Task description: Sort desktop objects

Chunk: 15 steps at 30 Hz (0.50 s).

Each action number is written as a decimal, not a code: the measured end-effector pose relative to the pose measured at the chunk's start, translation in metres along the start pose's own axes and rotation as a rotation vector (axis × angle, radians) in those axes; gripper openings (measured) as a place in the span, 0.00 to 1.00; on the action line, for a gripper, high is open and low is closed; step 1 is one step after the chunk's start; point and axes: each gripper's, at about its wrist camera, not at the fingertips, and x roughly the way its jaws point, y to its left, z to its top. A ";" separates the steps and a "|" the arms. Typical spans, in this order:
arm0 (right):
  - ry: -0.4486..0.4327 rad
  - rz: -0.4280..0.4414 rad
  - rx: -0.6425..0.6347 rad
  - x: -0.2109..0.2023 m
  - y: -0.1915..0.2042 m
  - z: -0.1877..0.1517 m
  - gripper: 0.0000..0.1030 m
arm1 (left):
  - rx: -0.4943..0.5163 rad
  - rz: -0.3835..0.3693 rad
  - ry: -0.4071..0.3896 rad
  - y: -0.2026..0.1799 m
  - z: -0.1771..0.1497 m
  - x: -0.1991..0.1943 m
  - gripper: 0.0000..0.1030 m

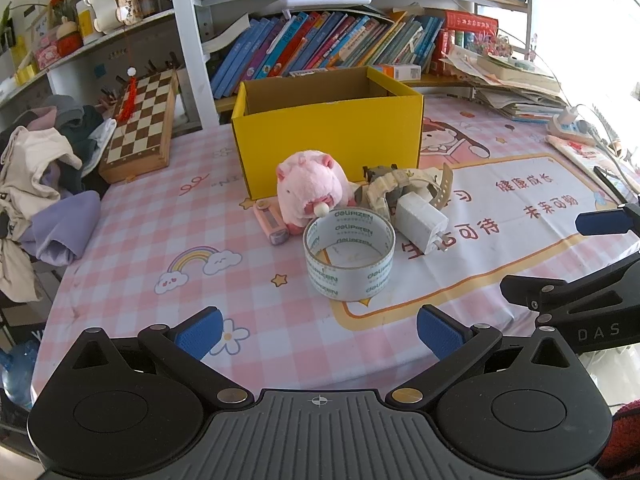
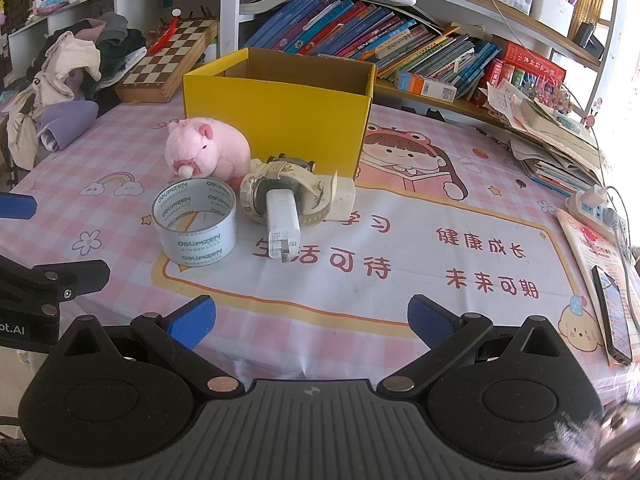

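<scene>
- Left gripper [image 1: 318, 332] is hovering low over the near edge of the table [image 1: 132, 224], jaws spread wide, nothing between the blue pads [image 1: 200, 332].
- Right gripper [image 2: 311, 322] is doing the same in its own view: jaws wide apart, holding nothing, well short of the objects.
- Right gripper is also showing at the right edge of the left view, just beside the left one.
- Yellow box [image 1: 328, 136] is sitting open-topped at the far middle of the table, in front of the books [image 1: 320, 46]; its floor is not visible.
- Pink plush pig [image 1: 310, 190] is lying just near of the box, toward its left corner.
- Tape roll [image 1: 349, 258] is standing on its flat side, hole up, nearest to the grippers, touching or almost touching the pig.
- White charger [image 1: 420, 224] is lying right of the tape, prongs pointing near, its far end resting on the watch.
- Beige watch [image 1: 400, 184] is lying between charger and box, strap curled; in the right view a second, darker watch [image 2: 290, 159] is peeking out behind it.
- Small pink gadget [image 1: 272, 226] is lying left of the pig, touching it; cannot tell what it is.
- Chessboard [image 1: 140, 124] is leaning at far left, next to a clothes pile [image 1: 48, 168].
- Phone [image 2: 614, 316] is lying at the right edge of the table, on a booklet.
</scene>
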 end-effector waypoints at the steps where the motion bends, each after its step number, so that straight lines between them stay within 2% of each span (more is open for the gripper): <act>1: 0.000 0.001 0.000 0.000 0.000 0.000 1.00 | 0.000 0.001 0.001 0.000 0.000 0.000 1.00; 15: 0.019 0.017 0.001 0.005 0.001 -0.001 1.00 | -0.004 0.002 0.015 0.000 -0.001 0.002 1.00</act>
